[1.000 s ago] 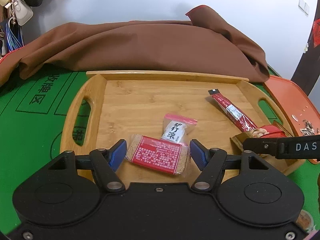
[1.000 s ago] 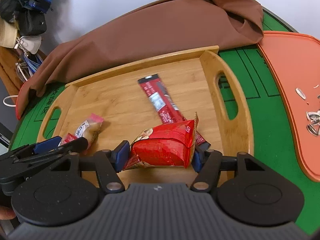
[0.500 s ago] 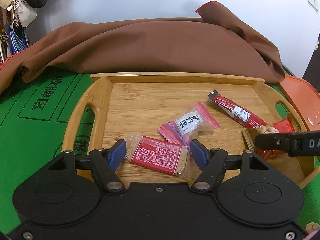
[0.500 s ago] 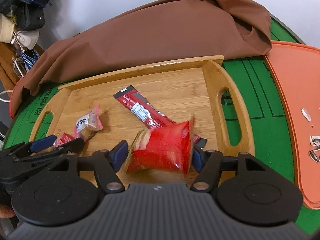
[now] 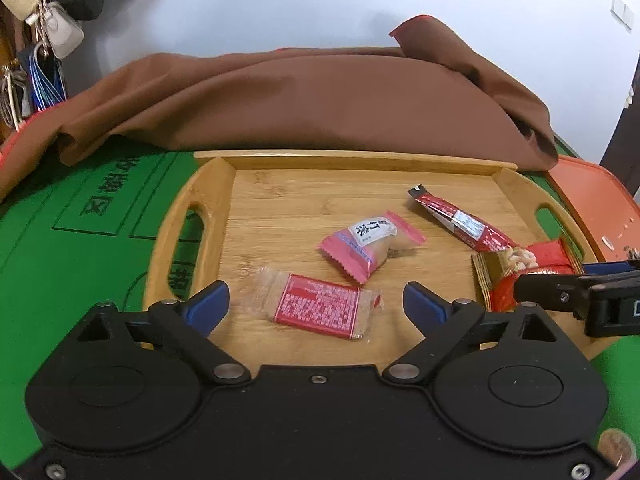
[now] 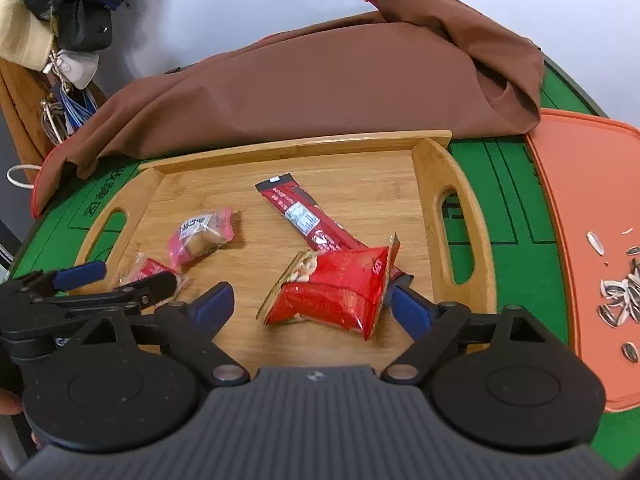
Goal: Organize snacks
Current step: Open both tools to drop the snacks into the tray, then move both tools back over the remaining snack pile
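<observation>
Left gripper (image 5: 316, 302) opening, jaws spread, flat red-labelled clear-wrapped biscuit (image 5: 318, 306) lying loose between, untouched. Right gripper (image 6: 310, 300) likewise opening around red crinkled nut bag (image 6: 332, 292), pads clear. All inside rectangular bamboo tray with cut-out handles (image 5: 352, 159). Farther in: pink-and-white wrapped sweet (image 5: 370, 244), long dark-red stick sachet (image 6: 308, 218) partly under bag. Beyond, brown cloth (image 5: 312, 104).
</observation>
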A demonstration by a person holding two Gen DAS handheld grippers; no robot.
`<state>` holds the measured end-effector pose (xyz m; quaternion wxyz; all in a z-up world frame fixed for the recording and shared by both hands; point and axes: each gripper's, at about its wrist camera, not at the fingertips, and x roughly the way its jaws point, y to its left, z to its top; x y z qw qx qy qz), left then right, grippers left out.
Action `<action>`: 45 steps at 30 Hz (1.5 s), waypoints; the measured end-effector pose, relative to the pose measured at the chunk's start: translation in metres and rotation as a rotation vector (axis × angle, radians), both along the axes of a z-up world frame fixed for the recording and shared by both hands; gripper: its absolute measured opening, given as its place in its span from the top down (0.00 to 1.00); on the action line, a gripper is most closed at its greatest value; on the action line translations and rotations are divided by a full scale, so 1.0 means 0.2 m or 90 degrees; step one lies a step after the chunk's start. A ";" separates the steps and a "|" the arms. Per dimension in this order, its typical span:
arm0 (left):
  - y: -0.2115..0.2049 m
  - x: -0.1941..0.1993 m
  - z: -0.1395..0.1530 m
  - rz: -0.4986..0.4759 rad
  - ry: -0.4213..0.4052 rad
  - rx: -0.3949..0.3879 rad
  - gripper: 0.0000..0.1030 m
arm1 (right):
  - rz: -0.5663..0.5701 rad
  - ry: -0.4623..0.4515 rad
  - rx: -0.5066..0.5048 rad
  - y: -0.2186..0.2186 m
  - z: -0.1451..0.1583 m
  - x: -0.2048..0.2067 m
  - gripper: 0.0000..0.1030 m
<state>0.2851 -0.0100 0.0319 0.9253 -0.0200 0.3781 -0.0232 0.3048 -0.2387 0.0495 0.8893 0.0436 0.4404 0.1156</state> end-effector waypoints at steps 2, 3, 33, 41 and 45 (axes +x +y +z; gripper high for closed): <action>0.00 -0.04 0.02 -0.002 -0.008 0.009 0.05 | 0.006 -0.002 -0.015 0.01 0.00 -0.03 0.09; 0.01 -0.06 0.02 -0.003 -0.011 0.010 0.05 | 0.009 -0.006 -0.022 0.02 0.00 -0.05 0.09; 0.05 -0.89 0.03 -0.057 -0.104 0.005 0.01 | 0.091 -0.112 -0.029 -0.01 0.02 -0.81 0.00; 0.05 -1.03 0.00 -0.068 -0.117 0.013 0.01 | 0.091 -0.113 -0.021 -0.03 -0.02 -0.96 0.00; 0.06 -1.09 -0.01 -0.064 -0.120 0.010 0.01 | 0.090 -0.115 -0.023 -0.04 -0.04 -1.04 0.00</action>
